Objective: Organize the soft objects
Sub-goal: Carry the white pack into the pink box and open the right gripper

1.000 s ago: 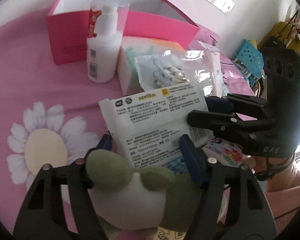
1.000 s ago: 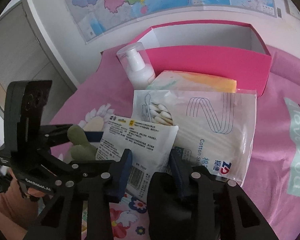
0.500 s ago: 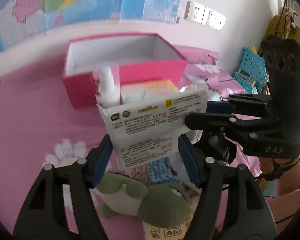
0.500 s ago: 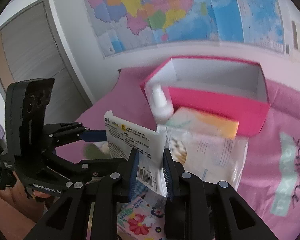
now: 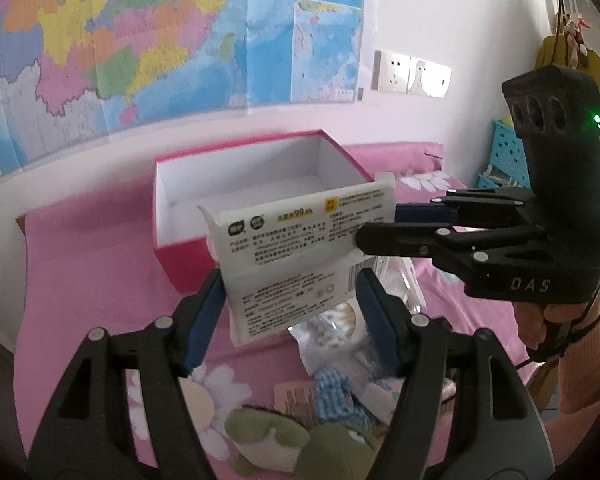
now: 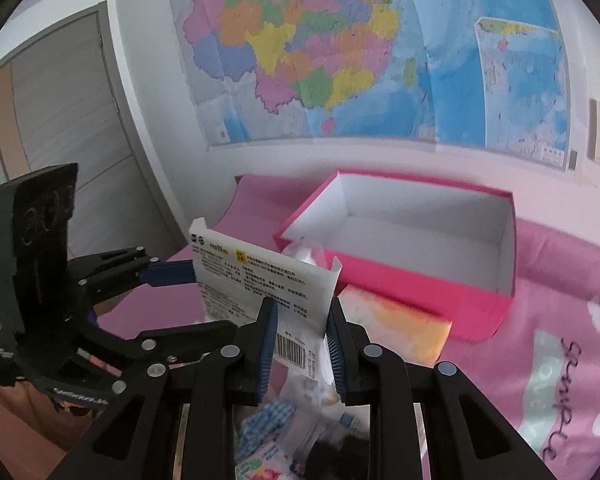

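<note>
A white wipes packet [image 5: 296,256] with printed text hangs in the air above the pink bedspread, held from two sides. My left gripper [image 5: 290,316] is shut on its lower part, blue pads against both edges. My right gripper [image 6: 300,340] is shut on the barcode end of the packet [image 6: 260,280]. In the left wrist view the right gripper [image 5: 380,224] reaches in from the right. In the right wrist view the left gripper [image 6: 212,296] comes in from the left. Behind the packet stands an open pink box [image 5: 188,256], white inside and with nothing in it [image 6: 420,280].
Below on the bed lie a green plush frog [image 5: 284,440], a blue gingham cloth [image 5: 336,400], a clear bag of cotton swabs [image 5: 332,328] and an orange-and-white tissue pack [image 6: 396,316]. A map and wall sockets [image 5: 410,72] are behind the bed. A person's hand [image 5: 556,320] holds the right gripper.
Both grippers have risen together with the packet, lifting it off the pile. The right jaws narrowed onto the packet's end. The views now take in the wall map and the whole box.
</note>
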`<state>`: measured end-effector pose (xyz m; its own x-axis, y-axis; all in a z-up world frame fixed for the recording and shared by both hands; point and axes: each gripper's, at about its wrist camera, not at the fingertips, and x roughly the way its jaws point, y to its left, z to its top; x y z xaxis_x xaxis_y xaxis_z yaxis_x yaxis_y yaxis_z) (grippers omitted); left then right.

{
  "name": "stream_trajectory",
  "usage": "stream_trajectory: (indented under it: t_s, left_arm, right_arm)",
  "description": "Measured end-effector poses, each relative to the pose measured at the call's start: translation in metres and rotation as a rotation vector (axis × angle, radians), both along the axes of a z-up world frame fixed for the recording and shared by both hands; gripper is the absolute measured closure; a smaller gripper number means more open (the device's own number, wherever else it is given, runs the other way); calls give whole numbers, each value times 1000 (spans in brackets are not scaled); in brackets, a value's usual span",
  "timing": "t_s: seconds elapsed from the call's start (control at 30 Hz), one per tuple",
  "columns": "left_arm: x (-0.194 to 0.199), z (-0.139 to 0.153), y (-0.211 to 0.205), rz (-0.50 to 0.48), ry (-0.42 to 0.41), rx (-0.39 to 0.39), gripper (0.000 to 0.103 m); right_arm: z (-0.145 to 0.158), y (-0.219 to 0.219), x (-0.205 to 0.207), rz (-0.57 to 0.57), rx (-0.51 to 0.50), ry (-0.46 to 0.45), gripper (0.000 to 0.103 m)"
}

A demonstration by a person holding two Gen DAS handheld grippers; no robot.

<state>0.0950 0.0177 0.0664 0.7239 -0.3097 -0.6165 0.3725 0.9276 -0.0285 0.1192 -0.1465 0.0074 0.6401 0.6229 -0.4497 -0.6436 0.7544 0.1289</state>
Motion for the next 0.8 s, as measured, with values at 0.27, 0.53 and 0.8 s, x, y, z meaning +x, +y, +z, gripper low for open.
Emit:
stream_trajectory:
  t_s: [0.27,0.53,0.8]
  left_arm:
    - [25,10,-6,38,-41,12,35]
    - [61,10,-8,76,-55,33,35]
    - [102,-9,-7,125,-6,61,35]
  right_arm:
    - [13,-3,36,6,43,8,79]
    - [15,-3,79,14,93,46,79]
    - [4,4,129,-6,115,128,78]
